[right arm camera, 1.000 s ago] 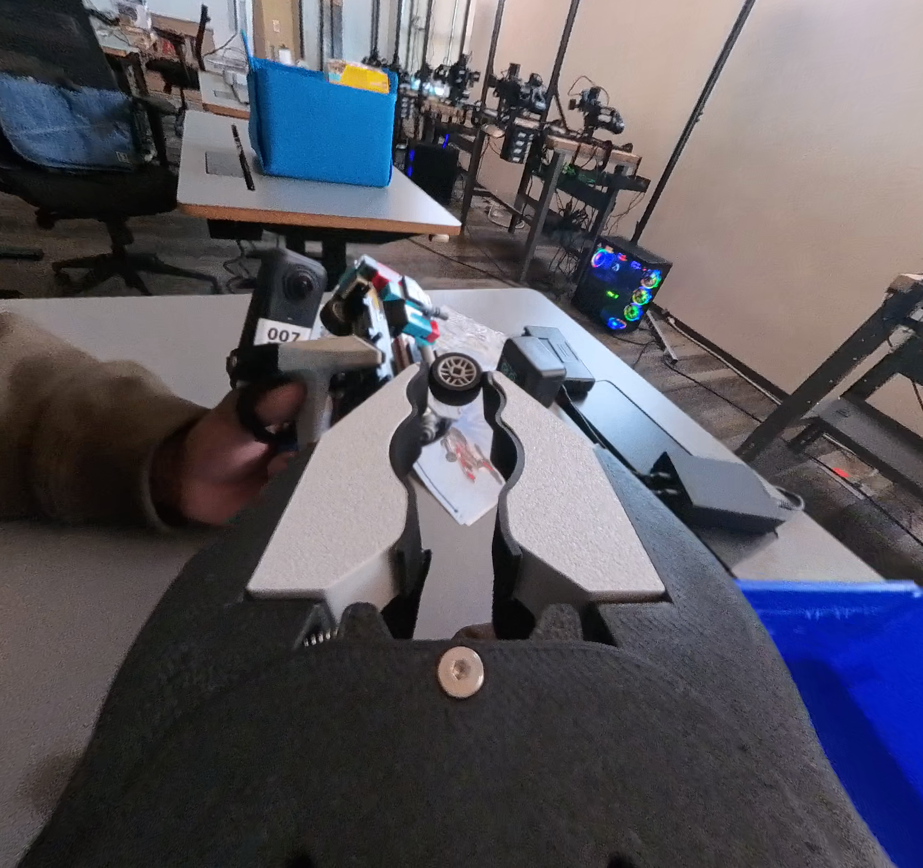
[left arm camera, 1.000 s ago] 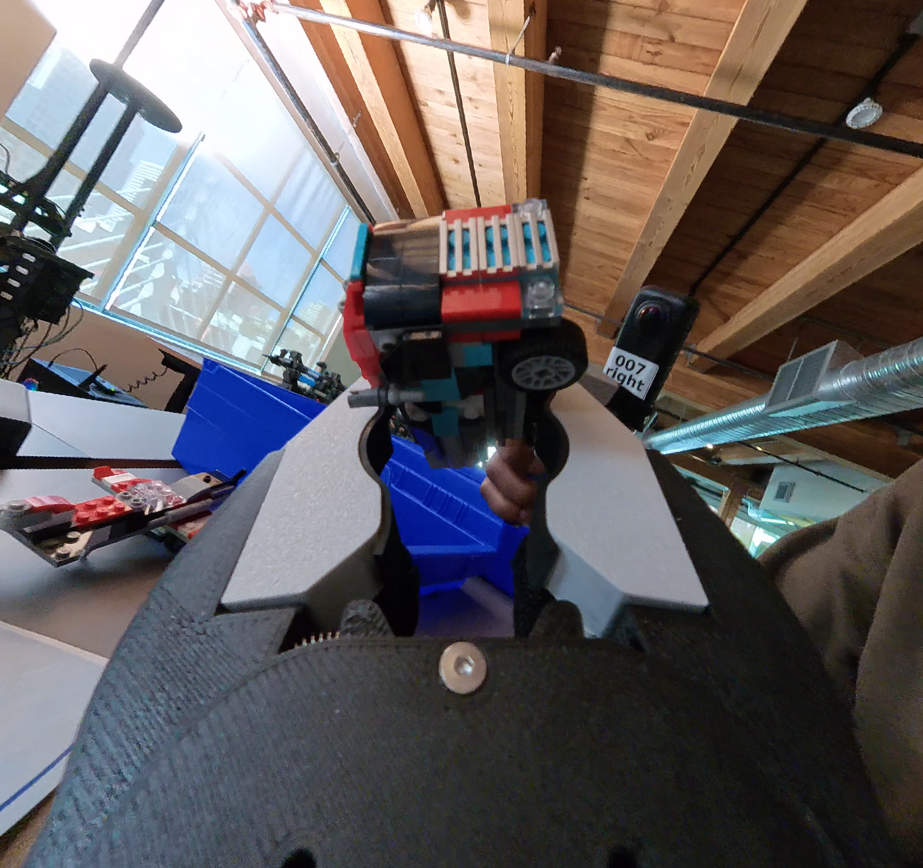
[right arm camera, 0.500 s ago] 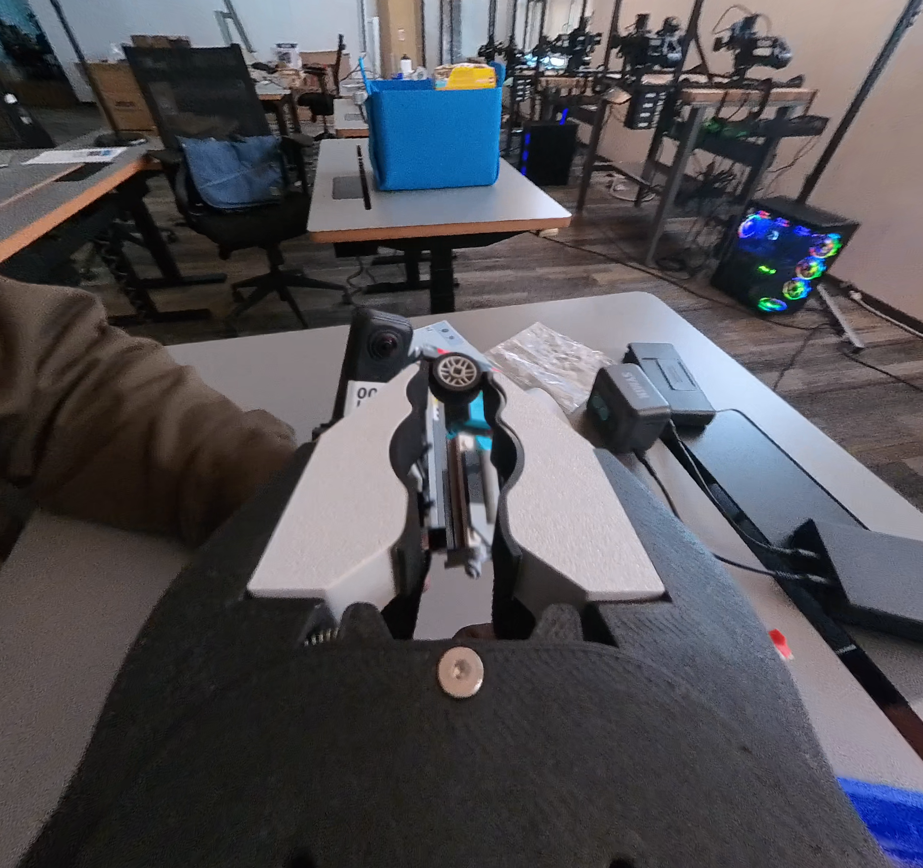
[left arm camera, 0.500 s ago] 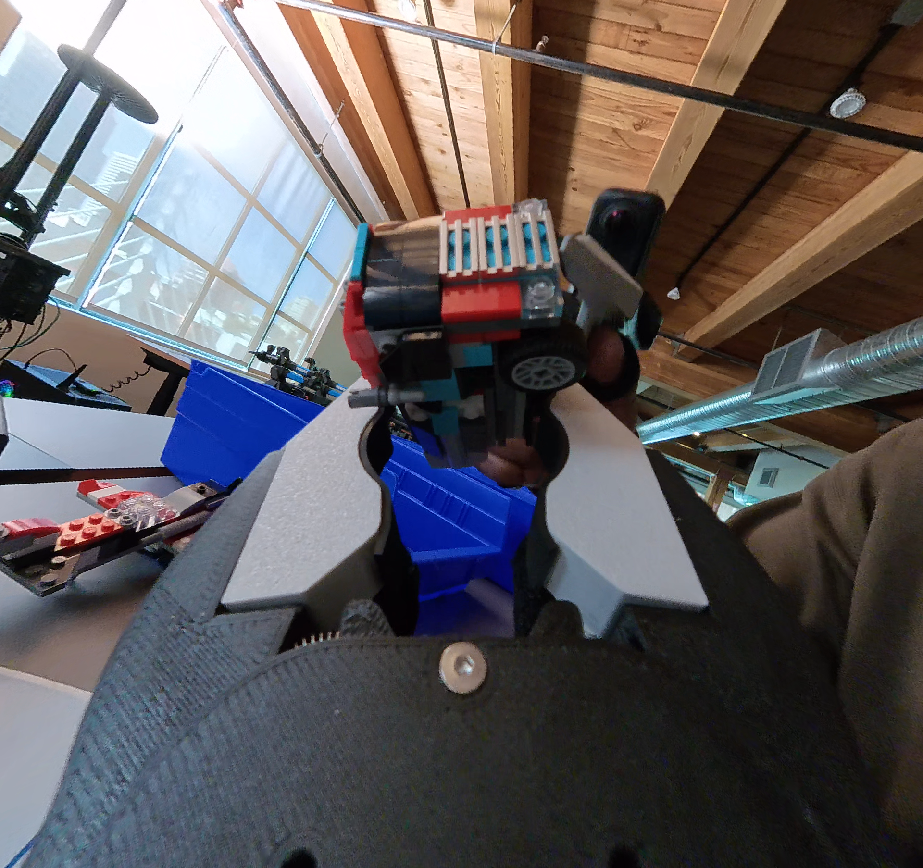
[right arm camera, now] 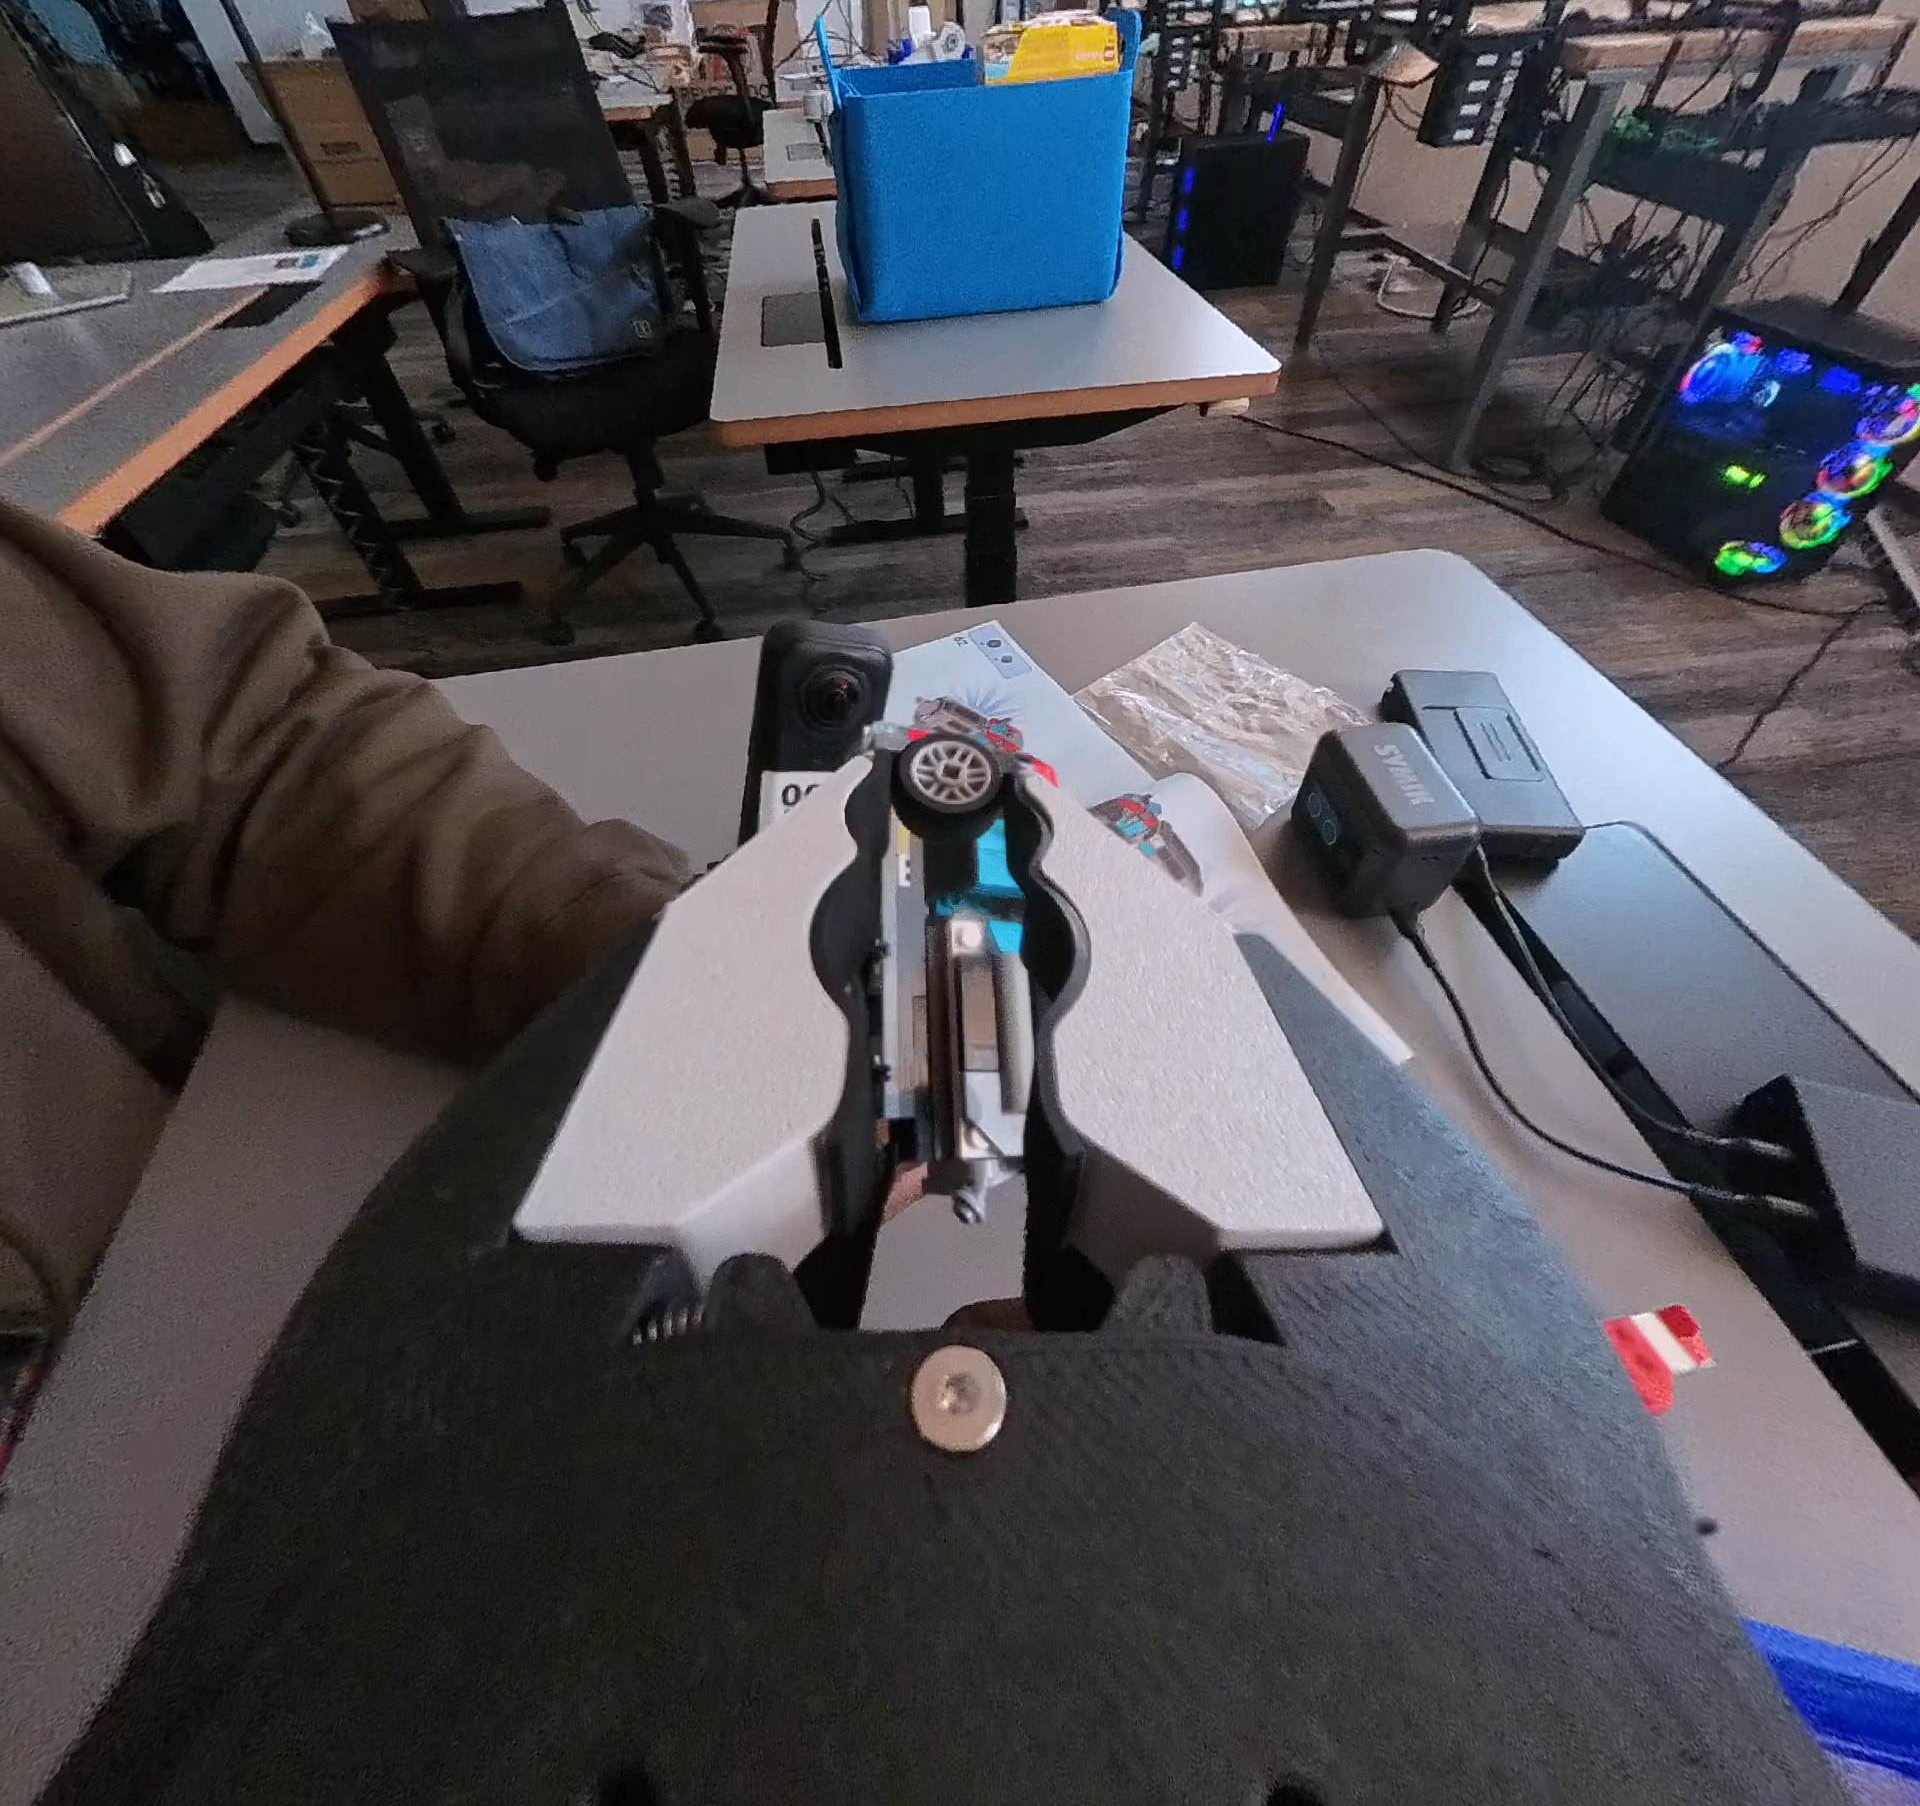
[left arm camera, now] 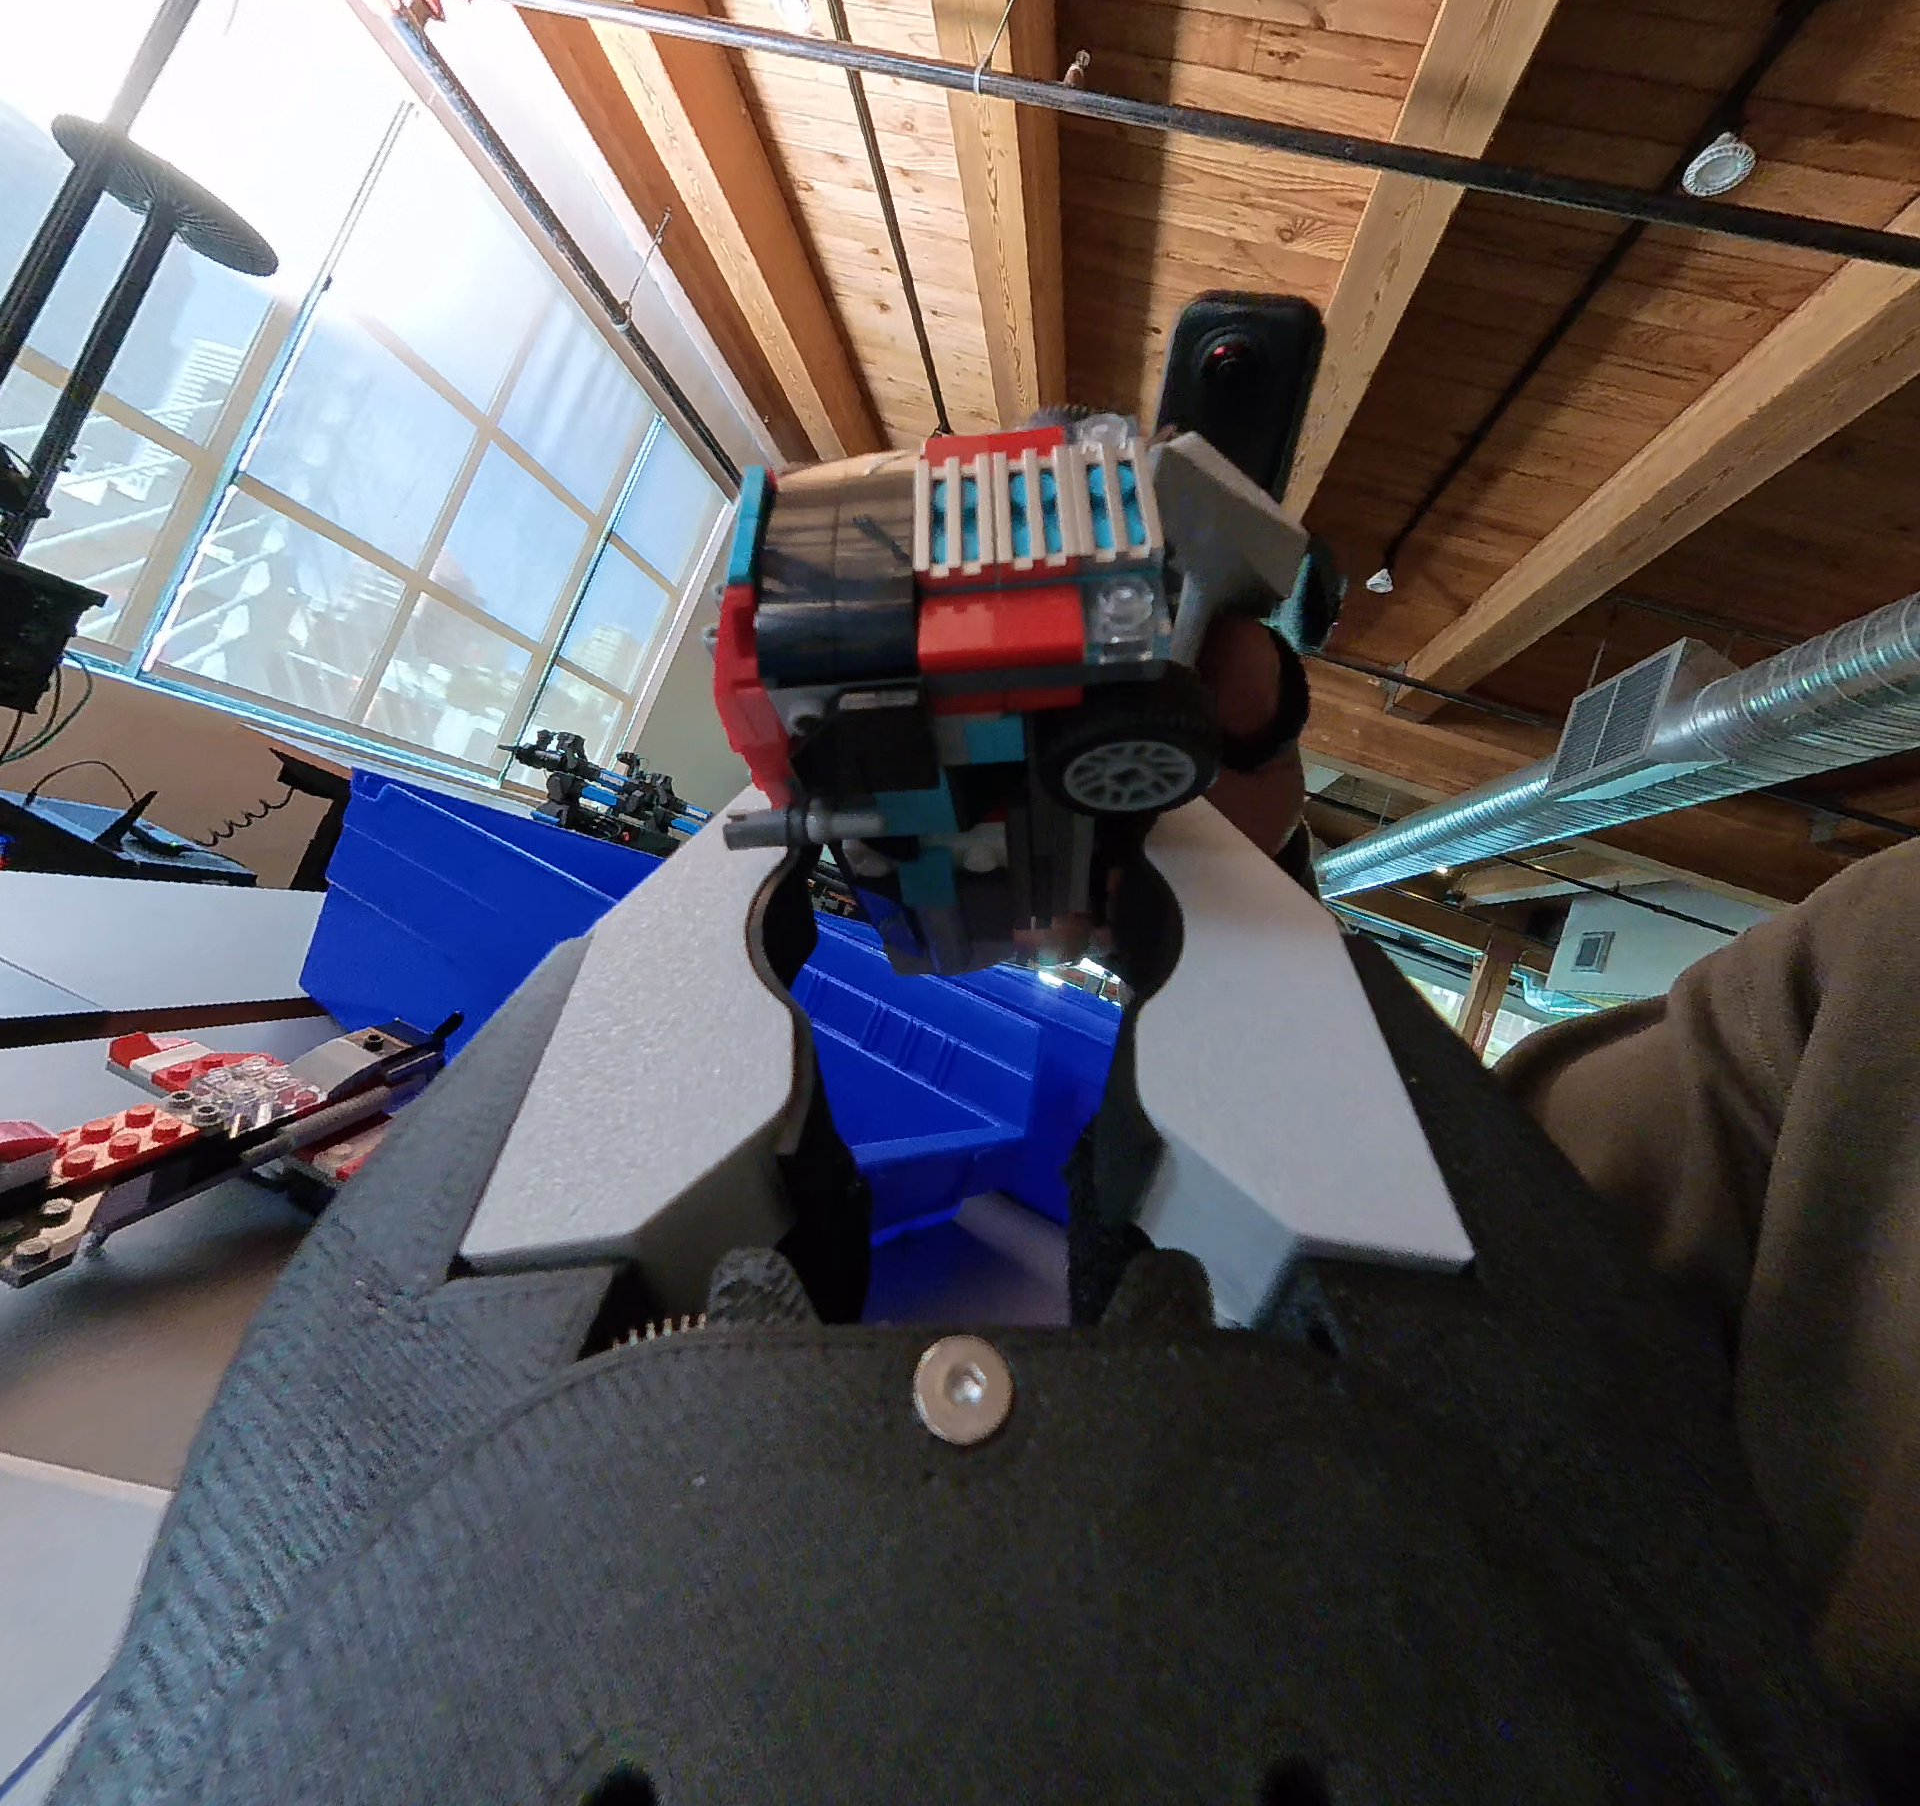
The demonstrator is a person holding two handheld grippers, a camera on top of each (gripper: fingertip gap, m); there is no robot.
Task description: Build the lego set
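Two hand-held grippers are brought together over a grey table (right arm camera: pixel 623 738), each with something pinched in it. The left gripper (left arm camera: pixel 961 863) is tilted up toward the wooden ceiling, and its jaws are closed wide on the lower part of a brick-built toy truck (left arm camera: pixel 935 613) in red, teal and black. The truck's body rises clear above the fingertips, and one fitted wheel (left arm camera: pixel 1132 769) is seen on its right side, just above the right finger.

The right gripper (right arm camera: pixel 951 800) has its jaws drawn narrow on a loose wheel (right arm camera: pixel 948 774), a black tyre on a grey rim that is gripped right at the fingertips. Part of the truck's teal and grey underside is seen through the gap between these fingers, just beyond them. In the left wrist view a grey finger (left arm camera: pixel 1226 530) of the right gripper is seen close against the far right corner of the truck; whether the loose wheel touches the truck cannot be told.

On the table beyond, an open instruction booklet (right arm camera: pixel 1039 696), a clear plastic bag (right arm camera: pixel 1216 707) and two black boxes (right arm camera: pixel 1371 821) are laid out to the right. Blue bins (left arm camera: pixel 436 883) and a flat brick assembly (left arm camera: pixel 156 1133) are seen at the left. A brown sleeve (right arm camera: pixel 260 769) is seen at the near left.
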